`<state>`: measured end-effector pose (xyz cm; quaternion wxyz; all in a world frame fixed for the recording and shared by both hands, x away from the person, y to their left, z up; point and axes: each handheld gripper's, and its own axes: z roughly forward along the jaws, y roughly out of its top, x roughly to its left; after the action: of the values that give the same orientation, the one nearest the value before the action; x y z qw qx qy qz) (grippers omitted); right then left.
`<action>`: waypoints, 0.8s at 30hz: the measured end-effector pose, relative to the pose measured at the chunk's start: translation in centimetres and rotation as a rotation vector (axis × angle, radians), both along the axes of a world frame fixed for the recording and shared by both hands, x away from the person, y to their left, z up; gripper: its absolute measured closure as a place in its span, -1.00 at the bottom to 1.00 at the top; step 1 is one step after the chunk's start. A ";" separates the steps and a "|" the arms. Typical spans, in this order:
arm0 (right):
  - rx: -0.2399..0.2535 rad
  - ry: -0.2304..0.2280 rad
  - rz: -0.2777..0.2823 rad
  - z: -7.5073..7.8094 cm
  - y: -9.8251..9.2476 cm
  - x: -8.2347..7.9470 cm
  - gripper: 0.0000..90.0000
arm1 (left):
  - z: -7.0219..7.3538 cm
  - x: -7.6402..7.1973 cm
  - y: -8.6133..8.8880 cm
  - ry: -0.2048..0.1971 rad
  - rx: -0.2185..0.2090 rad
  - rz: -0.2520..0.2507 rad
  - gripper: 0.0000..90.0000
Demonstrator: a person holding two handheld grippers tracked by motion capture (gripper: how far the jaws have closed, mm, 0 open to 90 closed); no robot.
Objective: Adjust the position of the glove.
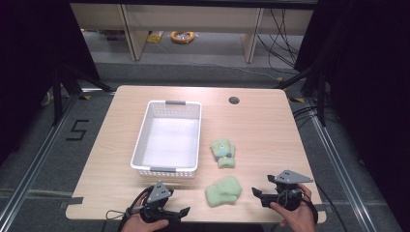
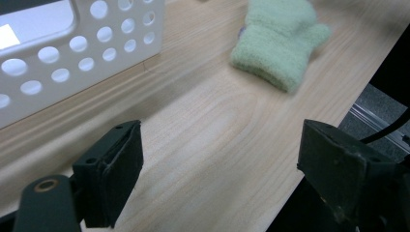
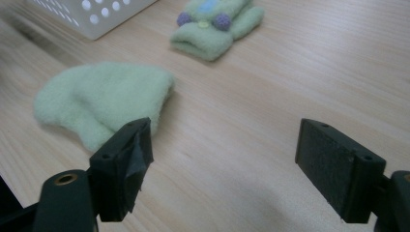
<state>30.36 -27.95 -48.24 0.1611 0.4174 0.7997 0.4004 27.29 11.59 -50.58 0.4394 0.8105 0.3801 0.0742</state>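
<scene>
- Black jaws of the left gripper (image 1: 181,211) stand wide apart, empty, above the desk's (image 1: 261,125) near edge.
- Right gripper (image 1: 257,193), near the desk's near right corner, gapes equally wide, gripping nothing.
- Plain green mitten (image 1: 223,191) lies between them by the near edge, untouched.

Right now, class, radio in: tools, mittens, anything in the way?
Both tools open: left tool, right tool. Near mitten flat between them, untouched. Nothing blocking.
</scene>
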 end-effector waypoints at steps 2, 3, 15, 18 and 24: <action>0.013 0.007 0.011 0.0 0.1 0.0 -0.39 | 0.1 0.0 -0.1 -0.005 0.000 0.000 -0.65; 0.013 0.007 0.011 0.0 0.1 0.0 -0.39 | 0.1 0.0 -0.1 -0.005 0.000 0.000 -0.65; 0.031 -0.010 0.046 0.7 0.9 -0.2 -0.04 | 0.3 -0.2 -1.0 0.019 -0.031 -0.028 -0.65; 0.051 0.007 0.044 0.9 1.5 -0.3 -0.01 | 0.3 0.0 -1.4 0.025 -0.043 -0.046 -0.61; 0.014 0.009 0.103 1.0 3.1 0.7 0.14 | 0.4 0.0 -3.6 0.043 -0.060 -0.078 -0.46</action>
<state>31.01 -24.87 -47.29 0.1340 0.3786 0.8180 0.4118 27.29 7.97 -50.19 0.4577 0.8127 0.3593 0.0282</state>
